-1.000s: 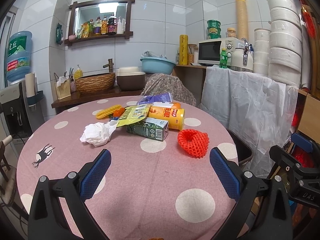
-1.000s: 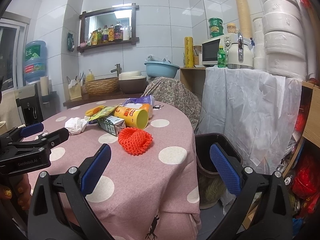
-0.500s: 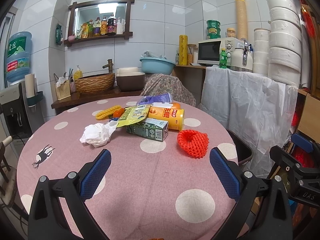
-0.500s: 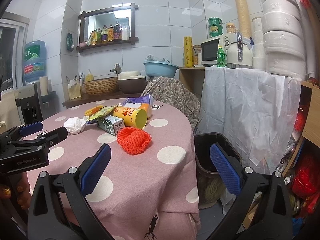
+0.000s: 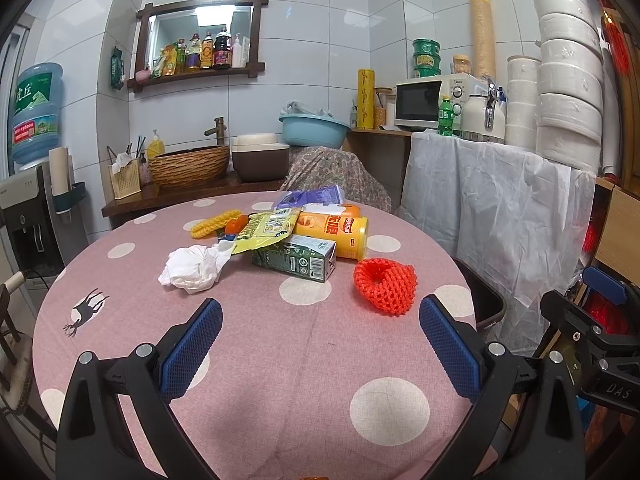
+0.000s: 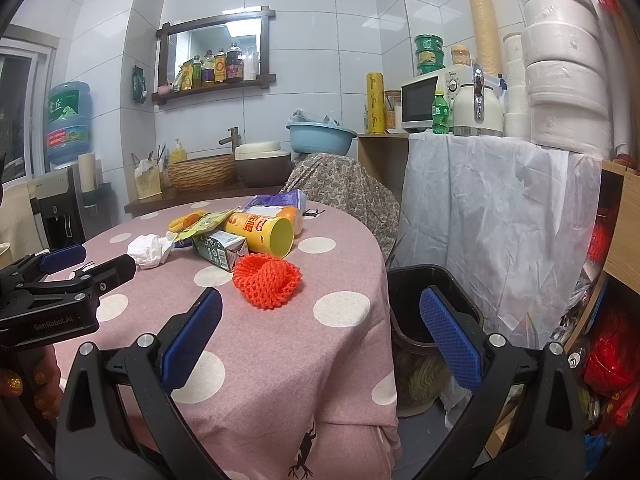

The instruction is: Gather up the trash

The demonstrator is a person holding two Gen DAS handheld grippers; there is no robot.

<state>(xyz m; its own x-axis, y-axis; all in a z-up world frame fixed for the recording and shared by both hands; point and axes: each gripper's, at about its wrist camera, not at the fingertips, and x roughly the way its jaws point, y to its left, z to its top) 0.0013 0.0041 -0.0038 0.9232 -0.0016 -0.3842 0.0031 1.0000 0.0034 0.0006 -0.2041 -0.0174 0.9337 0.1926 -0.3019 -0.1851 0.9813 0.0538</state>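
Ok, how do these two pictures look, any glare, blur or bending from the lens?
Left wrist view: sharp and evenly lit, with a ceiling light glaring in the mirror; the fisheye bows the wall tiles and darkens the corners. Right wrist view: equally sharp, the stack of white bowls curves strongly at the edge, and the trash bin interior sits in shadow.

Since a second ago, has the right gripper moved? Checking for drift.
Yes. The right gripper drifted slightly right: the red net and bin sit further left in its view.
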